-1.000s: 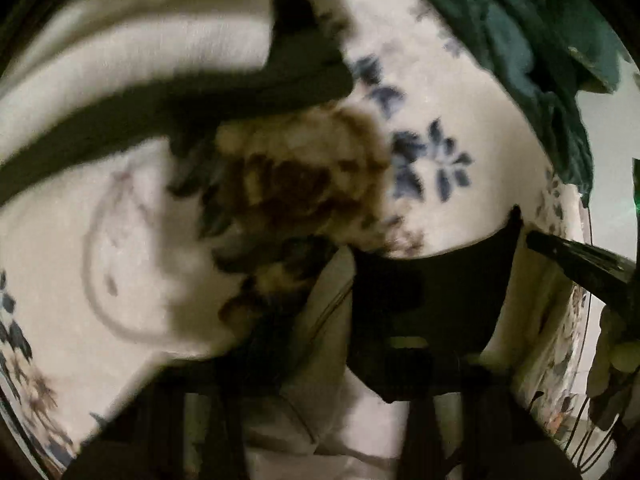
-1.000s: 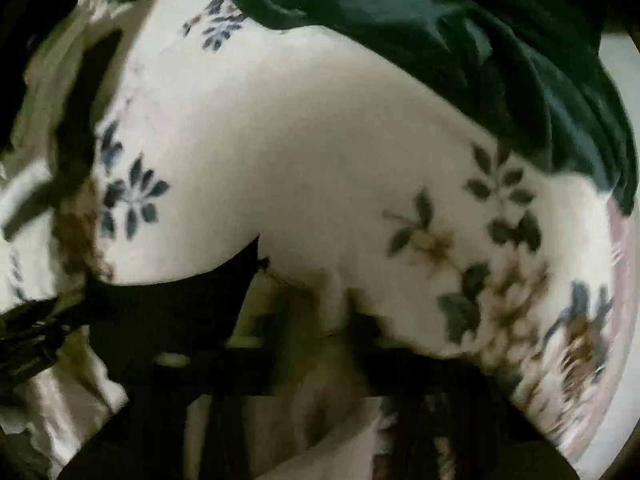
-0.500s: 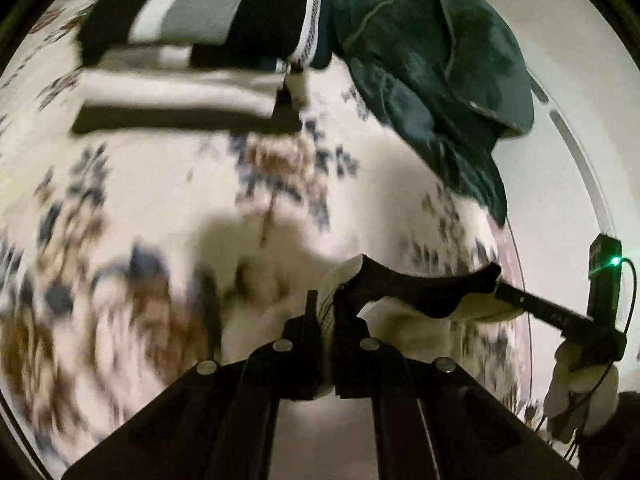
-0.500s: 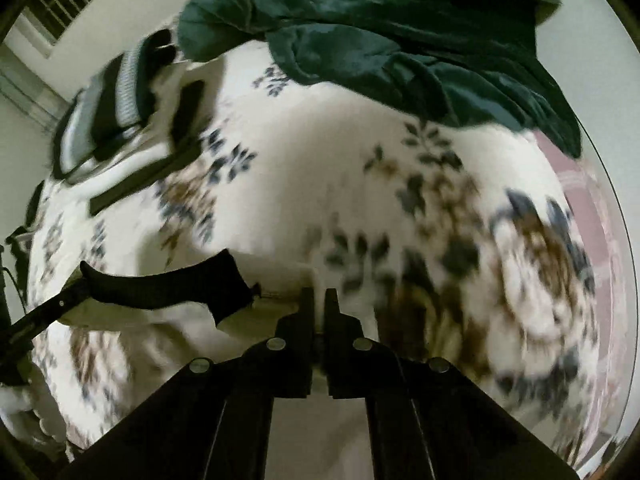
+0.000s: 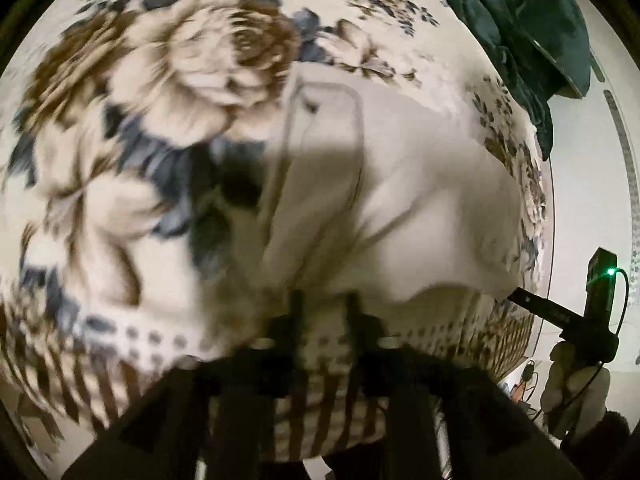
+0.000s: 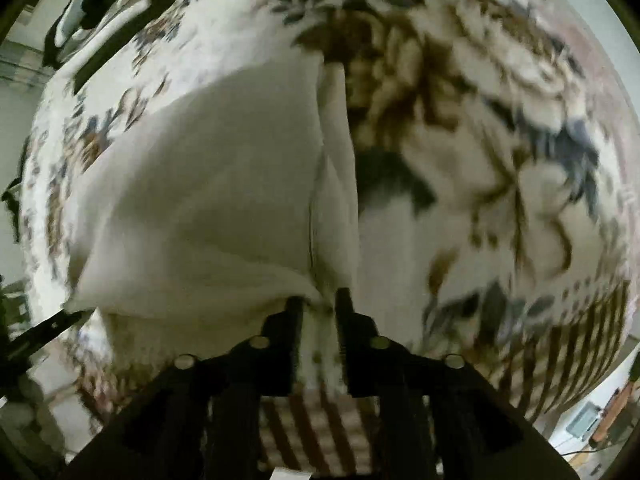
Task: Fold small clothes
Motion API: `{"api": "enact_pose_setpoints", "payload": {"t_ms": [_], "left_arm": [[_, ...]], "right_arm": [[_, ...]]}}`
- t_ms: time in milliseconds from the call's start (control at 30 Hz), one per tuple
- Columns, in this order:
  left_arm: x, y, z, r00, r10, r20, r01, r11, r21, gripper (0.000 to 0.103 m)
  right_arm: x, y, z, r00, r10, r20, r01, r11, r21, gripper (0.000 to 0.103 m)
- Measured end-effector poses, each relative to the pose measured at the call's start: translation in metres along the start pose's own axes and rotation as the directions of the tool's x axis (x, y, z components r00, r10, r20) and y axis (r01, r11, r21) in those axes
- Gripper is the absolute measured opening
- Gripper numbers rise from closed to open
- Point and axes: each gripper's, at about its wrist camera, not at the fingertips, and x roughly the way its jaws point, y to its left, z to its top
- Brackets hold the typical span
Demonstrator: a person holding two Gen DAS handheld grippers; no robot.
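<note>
A cream-white small garment [image 5: 400,200] lies spread on the floral blanket [image 5: 160,120], with a seam running along its left side. My left gripper [image 5: 322,300] sits at its near left edge, jaws slightly apart around the hem. The same garment [image 6: 208,184] fills the left half of the right wrist view. My right gripper [image 6: 318,300] is at its near right corner, jaws narrowly apart with cloth between them. Both views are motion-blurred. The right gripper also shows in the left wrist view [image 5: 520,298] at the garment's far corner.
A dark green garment [image 5: 520,32] is heaped at the blanket's far right. Folded black, grey and white striped clothes [image 6: 96,4] lie at the far left of the right wrist view. The blanket's striped border [image 6: 312,432] runs near the grippers.
Both grippers carried the cream garment toward the blanket's near edge and lowered it; it now lies spread flat. The jaws, shut tight half a second ago, now stand slightly apart.
</note>
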Motion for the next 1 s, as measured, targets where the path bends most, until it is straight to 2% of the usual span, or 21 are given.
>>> {"api": "enact_pose_setpoints", "payload": {"t_ms": [33, 67, 167, 300, 400, 467, 500, 533, 567, 600, 633, 667, 733, 800, 967, 1000], "left_arm": [[-0.005, 0.003, -0.002, 1.0, -0.001, 0.009, 0.002, 1.0, -0.016, 0.039], [-0.012, 0.008, -0.001, 1.0, -0.015, 0.026, 0.016, 0.999, -0.049, 0.04], [-0.014, 0.019, 0.013, 0.997, -0.052, 0.055, 0.058, 0.991, -0.117, 0.04], [-0.003, 0.02, 0.048, 0.99, -0.101, 0.097, 0.115, 0.981, -0.156, 0.04], [0.02, 0.011, 0.084, 0.992, -0.081, 0.102, 0.095, 0.985, -0.141, 0.04], [0.042, 0.009, 0.11, 0.995, -0.038, 0.088, 0.05, 0.99, -0.135, 0.039], [0.048, 0.007, 0.117, 0.995, -0.015, 0.094, 0.026, 0.992, -0.125, 0.036], [0.05, 0.004, 0.122, 0.993, 0.01, 0.115, 0.001, 0.995, -0.099, 0.026], [0.051, -0.001, 0.128, 0.991, 0.021, 0.13, -0.013, 0.998, -0.064, 0.011], [0.054, -0.006, 0.133, 0.991, 0.036, 0.13, -0.032, 0.999, -0.033, 0.011], [0.056, -0.009, 0.137, 0.989, 0.05, 0.136, -0.048, 0.999, -0.019, 0.01], [0.057, -0.009, 0.141, 0.989, 0.057, 0.135, -0.056, 0.998, -0.011, 0.01], [0.06, -0.006, 0.147, 0.991, 0.061, 0.121, -0.06, 0.998, -0.007, 0.009], [0.061, -0.001, 0.151, 0.994, 0.035, 0.105, -0.033, 0.999, -0.021, 0.01], [0.047, 0.015, 0.15, 0.991, -0.11, 0.073, 0.117, 0.988, -0.1, 0.014], [0.045, 0.015, 0.149, 0.989, -0.131, 0.073, 0.139, 0.984, -0.116, 0.019]], "right_arm": [[-0.005, -0.005, -0.004, 1.0, -0.004, 0.005, 0.004, 1.0, 0.005, 0.041], [-0.01, -0.011, -0.006, 1.0, 0.005, 0.012, -0.006, 1.0, 0.02, 0.044], [-0.024, -0.028, -0.002, 0.995, 0.088, 0.049, -0.093, 0.99, 0.102, 0.044], [-0.03, -0.048, 0.019, 0.972, 0.198, 0.13, -0.224, 0.946, 0.234, 0.045], [-0.021, -0.052, 0.045, 0.96, 0.224, 0.166, -0.263, 0.926, 0.27, 0.045], [-0.005, -0.054, 0.069, 0.961, 0.237, 0.144, -0.271, 0.911, 0.311, 0.045], [0.005, -0.057, 0.079, 0.959, 0.253, 0.125, -0.281, 0.894, 0.35, 0.045], [0.013, -0.06, 0.09, 0.953, 0.282, 0.113, -0.303, 0.875, 0.377, 0.045], [0.018, -0.063, 0.098, 0.944, 0.307, 0.12, -0.33, 0.862, 0.385, 0.042], [0.021, -0.064, 0.104, 0.931, 0.34, 0.133, -0.365, 0.849, 0.382, 0.026], [0.021, -0.064, 0.109, 0.929, 0.34, 0.143, -0.369, 0.852, 0.372, 0.009], [0.019, -0.065, 0.111, 0.933, 0.321, 0.159, -0.358, 0.86, 0.363, 0.002], [0.013, -0.066, 0.118, 0.945, 0.268, 0.189, -0.319, 0.885, 0.34, 0.002], [0.012, -0.068, 0.126, 0.953, 0.238, 0.187, -0.29, 0.895, 0.338, 0.002], [-0.002, -0.059, 0.132, 0.952, 0.251, 0.175, -0.292, 0.916, 0.274, 0.002], [-0.004, -0.056, 0.133, 0.952, 0.256, 0.168, -0.294, 0.917, 0.269, 0.005]]}}
